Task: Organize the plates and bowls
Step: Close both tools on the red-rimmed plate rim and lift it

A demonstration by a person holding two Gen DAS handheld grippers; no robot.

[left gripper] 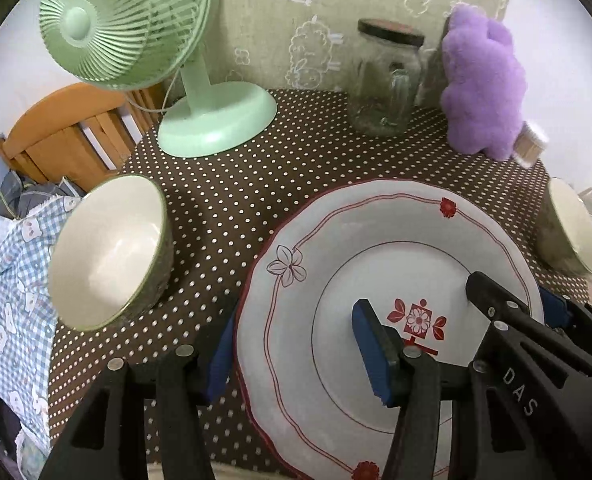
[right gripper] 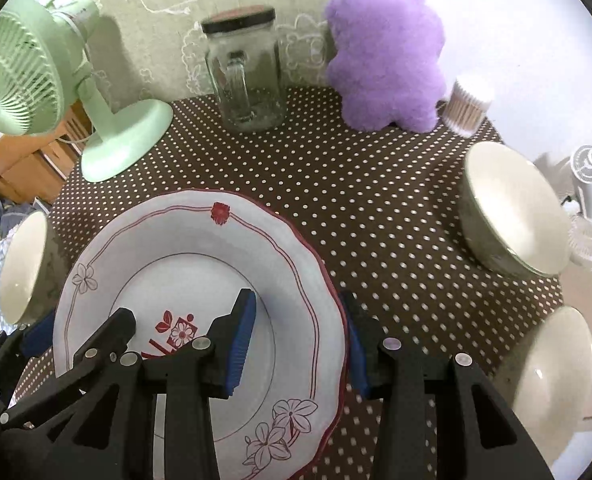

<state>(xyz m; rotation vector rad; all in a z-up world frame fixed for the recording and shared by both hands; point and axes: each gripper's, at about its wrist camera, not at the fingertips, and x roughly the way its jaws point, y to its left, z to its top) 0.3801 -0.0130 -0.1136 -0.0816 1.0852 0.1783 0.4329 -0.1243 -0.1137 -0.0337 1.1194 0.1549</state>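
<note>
On the dotted worktop we list one plate, white with red trim, centre front. Our left gripper straddles its left rim, one blue finger above the well, the other outside the edge; our right gripper straddles the right rim likewise. Whether either pair of fingers presses the plate we cannot tell. Bowls: one at the worktop's left edge, two at its right edge, all apart from the plate. Along the back: fan, jar, purple plush.
</note>
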